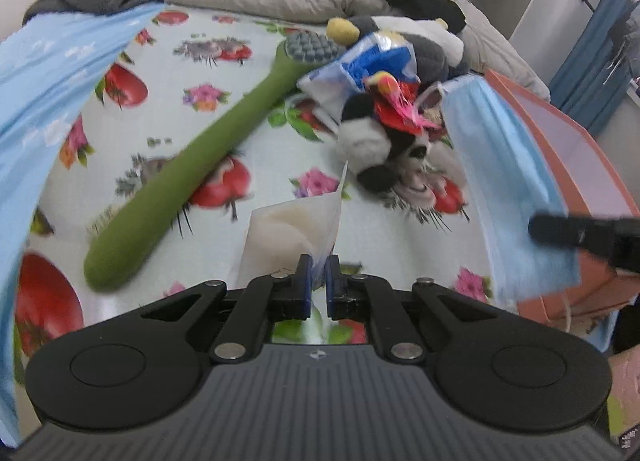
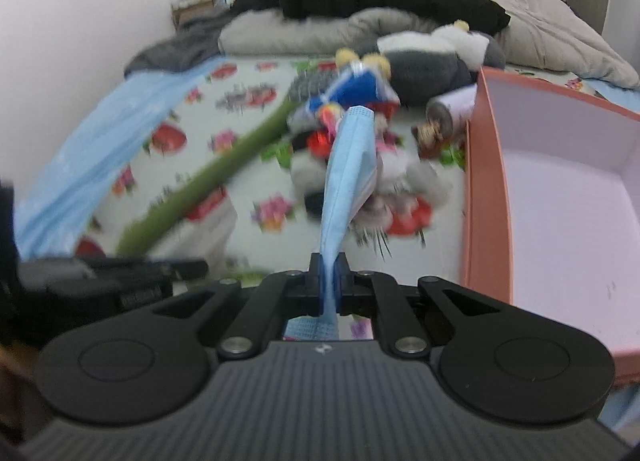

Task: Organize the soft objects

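Bed [image 1: 256, 41], left edge: loose light-blue sheet [image 1: 48, 73]. Left of centre: long green plush toothbrush [image 1: 192, 157], diagonal, soft, bulky; grab mid-handle. Centre: left hand-held gripper [image 1: 318, 273] pinching thin white paper-like pouch [image 1: 288, 237], light, floppy. Behind: heap of panda plush toy [image 1: 372, 141] and blue-white plastic packet [image 1: 368, 61], tangled. Right hand-held gripper [image 2: 329, 273] pinching pleated blue face mask [image 2: 352, 157], limp, dangling above the bed; edge grip suits. Right edge: open pink cardboard box [image 2: 484, 189], likely destination; near wall obstructs a low approach.

Light-blue mask [image 2: 348, 165], green plush toothbrush [image 1: 192, 173], fruit-and-flower-patterned sheet [image 1: 224, 73], salmon-pink box [image 2: 486, 197]
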Action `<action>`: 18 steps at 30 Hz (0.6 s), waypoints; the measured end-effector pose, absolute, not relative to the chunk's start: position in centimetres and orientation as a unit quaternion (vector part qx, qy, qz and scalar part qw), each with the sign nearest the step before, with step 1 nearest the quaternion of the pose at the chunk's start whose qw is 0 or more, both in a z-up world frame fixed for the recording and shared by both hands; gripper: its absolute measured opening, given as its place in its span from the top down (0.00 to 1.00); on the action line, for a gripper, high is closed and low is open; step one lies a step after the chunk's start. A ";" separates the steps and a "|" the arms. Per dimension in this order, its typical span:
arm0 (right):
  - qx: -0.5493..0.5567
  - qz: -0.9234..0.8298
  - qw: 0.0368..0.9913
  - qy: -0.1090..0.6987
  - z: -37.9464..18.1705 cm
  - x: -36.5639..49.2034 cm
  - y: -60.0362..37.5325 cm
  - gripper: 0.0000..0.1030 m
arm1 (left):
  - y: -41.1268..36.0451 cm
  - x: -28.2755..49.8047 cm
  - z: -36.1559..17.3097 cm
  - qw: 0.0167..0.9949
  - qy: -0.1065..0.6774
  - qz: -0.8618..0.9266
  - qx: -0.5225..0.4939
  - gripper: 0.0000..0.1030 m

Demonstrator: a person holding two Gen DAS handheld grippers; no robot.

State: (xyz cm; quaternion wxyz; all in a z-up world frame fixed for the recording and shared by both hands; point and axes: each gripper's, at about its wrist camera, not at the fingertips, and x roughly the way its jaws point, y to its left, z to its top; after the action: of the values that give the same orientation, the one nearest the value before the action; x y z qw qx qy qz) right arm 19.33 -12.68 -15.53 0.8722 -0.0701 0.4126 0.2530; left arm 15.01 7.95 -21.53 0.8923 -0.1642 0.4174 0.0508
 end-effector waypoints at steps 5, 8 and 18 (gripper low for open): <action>-0.083 0.233 0.853 0.460 -18.8 18.9 -13.5 0.91 | 7.1 15.0 -22.7 0.883 0.439 0.042 -0.164 0.91; -0.083 0.218 0.846 0.479 -20.3 19.0 -14.0 0.88 | 6.8 15.4 -23.2 0.875 0.451 0.031 -0.172 0.76; -0.078 0.220 0.852 0.468 -21.0 19.7 -13.9 0.55 | 6.2 15.4 -22.6 0.872 0.455 0.009 -0.180 0.25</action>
State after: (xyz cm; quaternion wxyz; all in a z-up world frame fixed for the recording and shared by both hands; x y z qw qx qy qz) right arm 19.73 -13.88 -21.04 0.8522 -0.0783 0.4681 0.2204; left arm 15.38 6.15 -22.60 0.8719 -0.1798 0.4554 0.0087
